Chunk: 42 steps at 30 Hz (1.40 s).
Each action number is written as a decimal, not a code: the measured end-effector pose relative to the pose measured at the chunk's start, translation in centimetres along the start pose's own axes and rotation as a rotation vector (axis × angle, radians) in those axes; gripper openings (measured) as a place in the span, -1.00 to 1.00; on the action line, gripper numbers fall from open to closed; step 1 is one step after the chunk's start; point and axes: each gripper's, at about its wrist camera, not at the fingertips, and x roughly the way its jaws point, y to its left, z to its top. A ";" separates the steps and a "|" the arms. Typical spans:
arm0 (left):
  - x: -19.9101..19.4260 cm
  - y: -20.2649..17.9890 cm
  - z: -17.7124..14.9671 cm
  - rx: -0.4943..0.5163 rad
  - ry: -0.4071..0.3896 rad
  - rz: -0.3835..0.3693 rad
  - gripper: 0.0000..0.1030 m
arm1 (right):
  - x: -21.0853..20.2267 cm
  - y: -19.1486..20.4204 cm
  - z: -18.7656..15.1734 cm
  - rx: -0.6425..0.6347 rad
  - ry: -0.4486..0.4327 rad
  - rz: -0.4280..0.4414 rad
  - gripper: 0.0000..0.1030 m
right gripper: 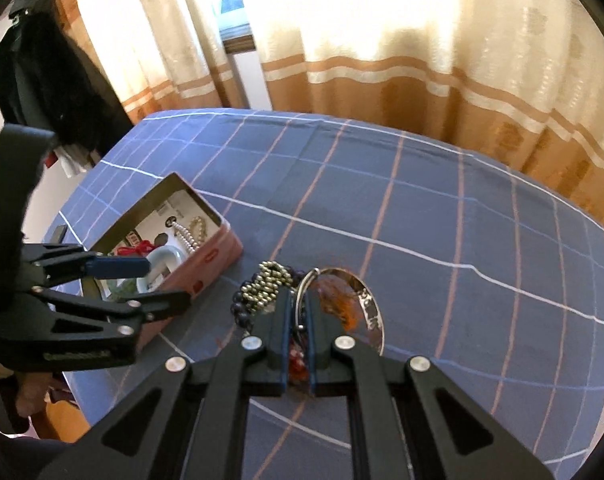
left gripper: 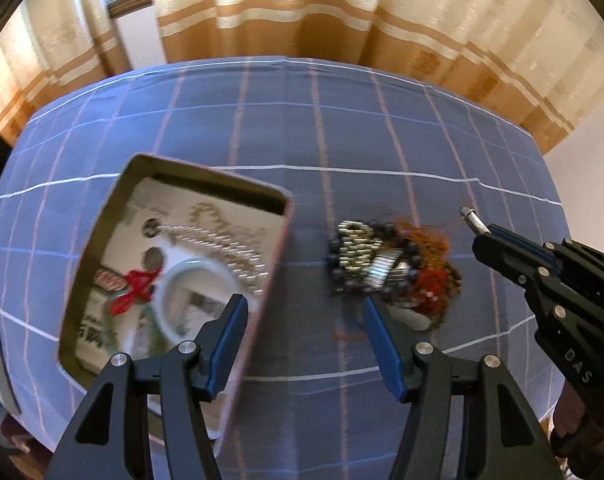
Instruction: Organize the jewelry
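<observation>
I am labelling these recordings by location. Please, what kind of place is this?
Most likely a room in a home. A table under a blue checked cloth stands before long beige curtains, dark clothes hang at the left, and a pink tin of jewelry sits on the table.

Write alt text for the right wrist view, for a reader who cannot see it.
The right gripper is shut on a thin silver bangle above a pile of beaded jewelry on a blue checked tablecloth. To the left, the open left gripper hovers at a pink tin holding pearls and a pale bangle.
</observation>
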 end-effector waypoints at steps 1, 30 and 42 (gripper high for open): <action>0.2 -0.3 0.1 0.007 0.001 0.001 0.17 | -0.2 -0.3 -0.2 0.008 0.001 -0.006 -0.83; 0.5 -3.1 3.7 0.080 -0.057 -0.031 -0.81 | -3.4 -3.5 -3.6 0.093 -0.033 -0.049 -0.82; -5.7 -0.4 2.4 0.001 -0.143 -0.024 -0.81 | -4.0 -1.5 -1.5 0.050 -0.084 -0.009 -0.82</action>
